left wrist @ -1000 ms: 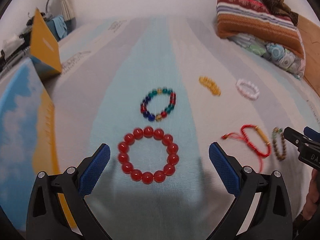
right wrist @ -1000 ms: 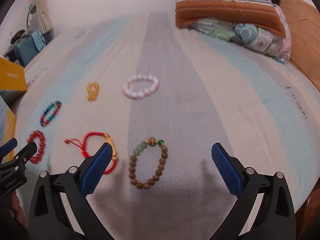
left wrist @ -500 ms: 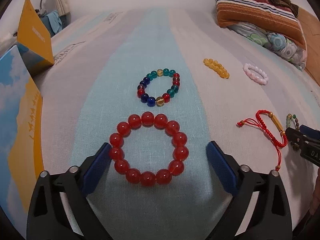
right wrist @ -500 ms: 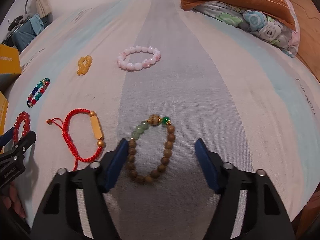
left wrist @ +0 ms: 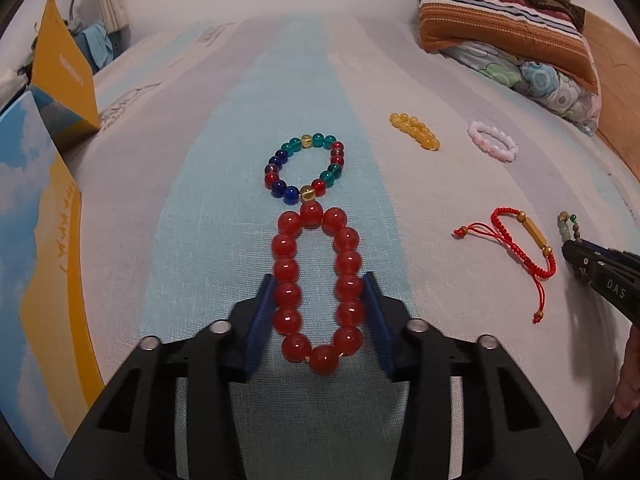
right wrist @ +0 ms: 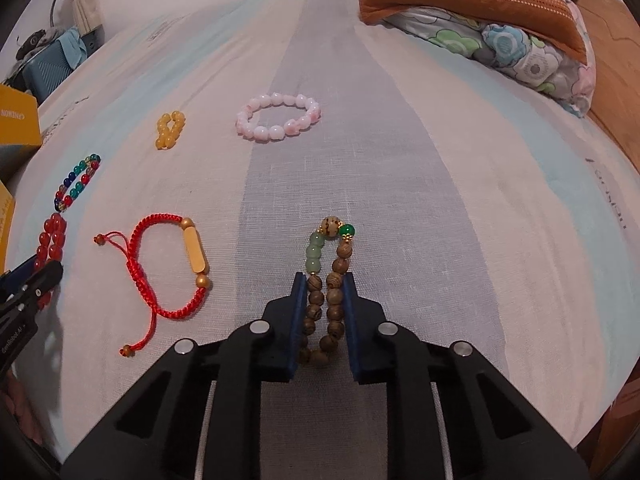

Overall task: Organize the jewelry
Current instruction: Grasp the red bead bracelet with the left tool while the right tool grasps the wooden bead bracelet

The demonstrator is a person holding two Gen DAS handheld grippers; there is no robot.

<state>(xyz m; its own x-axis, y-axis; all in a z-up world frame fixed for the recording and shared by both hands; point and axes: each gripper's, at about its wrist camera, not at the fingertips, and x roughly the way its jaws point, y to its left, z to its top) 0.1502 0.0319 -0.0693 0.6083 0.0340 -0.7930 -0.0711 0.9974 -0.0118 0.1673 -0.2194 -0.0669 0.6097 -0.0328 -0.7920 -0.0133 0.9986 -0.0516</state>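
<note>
Left gripper (left wrist: 318, 300) just been closing, now clamped on red bead bracelet (left wrist: 318, 286), blue pads pressing both long sides, loop squashed to narrow oval flat on striped bedsheet (left wrist: 192, 208). Far end of loop touching or just short of multicolour bracelet (left wrist: 306, 168); can't tell which. Amber bracelet (left wrist: 415, 131) & pink bracelet (left wrist: 493, 145) well apart, up right. Red cord bracelet (left wrist: 524, 242) to right, near right gripper's tip at frame edge. Risks, judged: round glossy beads could roll out of pads on lift, since grip sits on bead curves; elastic may spring loop sideways if pads slacken; dragging fwd instead of lifting would shove multicolour bracelet; pads may also pinch sheet & tug it, shifting the rest.

Right wrist view: right gripper (right wrist: 325, 312) also just been closing, narrow, holding wooden bead bracelet (right wrist: 326, 292), two strands pressed side by side betw. pads; green beads & big pale bead sticking out past tips. Red cord bracelet just left, apart from pads. Left gripper visible at far left edge on red beads. Risks, judged: small beads stacked two-deep may slip past each other & drop one strand; free end heavy, could swing on lift & catch cord bracelet's loose tails; both hands lifting together means less attention per grip, so a slip may go unnoticed.
</note>
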